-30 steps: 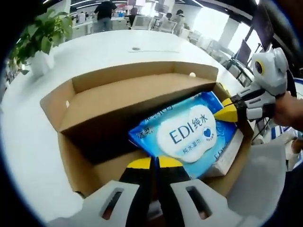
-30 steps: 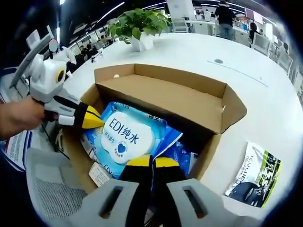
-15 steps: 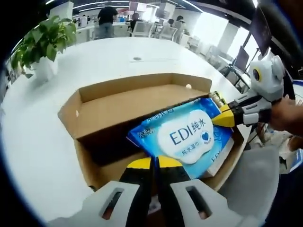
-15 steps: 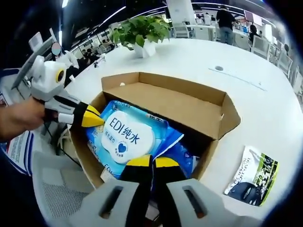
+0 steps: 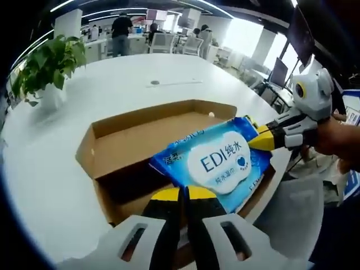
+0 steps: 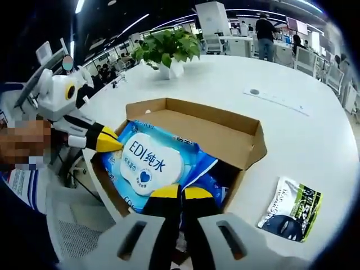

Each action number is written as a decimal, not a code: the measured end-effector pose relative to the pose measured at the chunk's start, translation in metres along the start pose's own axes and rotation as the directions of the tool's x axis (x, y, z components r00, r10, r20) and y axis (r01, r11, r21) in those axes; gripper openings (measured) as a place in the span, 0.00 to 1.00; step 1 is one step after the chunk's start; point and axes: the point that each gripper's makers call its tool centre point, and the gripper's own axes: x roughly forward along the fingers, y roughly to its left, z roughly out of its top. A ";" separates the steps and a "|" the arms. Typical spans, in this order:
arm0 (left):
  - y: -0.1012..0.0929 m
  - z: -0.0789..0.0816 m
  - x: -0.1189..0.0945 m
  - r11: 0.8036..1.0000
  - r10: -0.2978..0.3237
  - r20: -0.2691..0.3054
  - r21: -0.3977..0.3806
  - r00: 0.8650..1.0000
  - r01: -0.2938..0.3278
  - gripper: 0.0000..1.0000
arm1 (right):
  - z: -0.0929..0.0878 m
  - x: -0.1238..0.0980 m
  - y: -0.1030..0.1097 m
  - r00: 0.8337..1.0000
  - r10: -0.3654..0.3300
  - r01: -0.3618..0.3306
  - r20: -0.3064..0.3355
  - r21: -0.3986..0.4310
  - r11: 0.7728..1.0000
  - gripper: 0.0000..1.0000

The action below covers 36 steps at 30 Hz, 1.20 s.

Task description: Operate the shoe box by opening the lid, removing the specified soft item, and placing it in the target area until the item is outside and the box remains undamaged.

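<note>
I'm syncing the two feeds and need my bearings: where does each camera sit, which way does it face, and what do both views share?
Left gripper view: rides the left gripper, looking forward and down at the wipes pack above the open cardboard box; the right gripper and the hand holding it enter from the right.
Right gripper view: rides the right gripper, facing the same pack from the other end; the left gripper enters from the left.
Shared: pack, box, white table, potted plant.
</note>
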 end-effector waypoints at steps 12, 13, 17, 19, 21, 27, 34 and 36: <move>-0.030 0.023 0.003 0.998 -0.042 0.021 0.043 0.999 0.041 0.00 | 0.002 -0.032 -0.018 0.998 -0.046 0.045 0.043 0.028 0.999 0.00; -0.032 0.024 0.004 0.998 -0.045 0.021 0.048 0.999 0.044 0.00 | 0.001 -0.034 -0.020 0.998 -0.049 0.047 0.045 0.031 0.998 0.00; -0.044 0.030 0.011 0.996 -0.064 0.019 0.066 0.998 0.063 0.00 | -0.001 -0.043 -0.031 0.996 -0.069 0.067 0.053 0.042 0.997 0.00; -0.049 0.032 0.014 0.995 -0.071 0.017 0.074 0.997 0.069 0.00 | -0.002 -0.047 -0.036 0.995 -0.076 0.073 0.058 0.049 0.996 0.00; -0.055 0.034 0.019 0.993 -0.081 0.012 0.081 0.997 0.080 0.00 | -0.004 -0.053 -0.041 0.994 -0.087 0.083 0.061 0.054 0.995 0.00; -0.076 0.042 0.031 0.990 -0.107 0.008 0.098 0.994 0.106 0.00 | -0.014 -0.068 -0.060 0.991 -0.113 0.107 0.066 0.078 0.991 0.00; -0.099 0.050 0.045 0.984 -0.132 -0.005 0.117 0.991 0.132 0.00 | -0.023 -0.085 -0.079 0.987 -0.141 0.133 0.076 0.105 0.986 0.00; -0.105 0.052 0.049 0.983 -0.136 -0.007 0.123 0.991 0.136 0.00 | -0.026 -0.088 -0.085 0.986 -0.147 0.138 0.076 0.111 0.984 0.00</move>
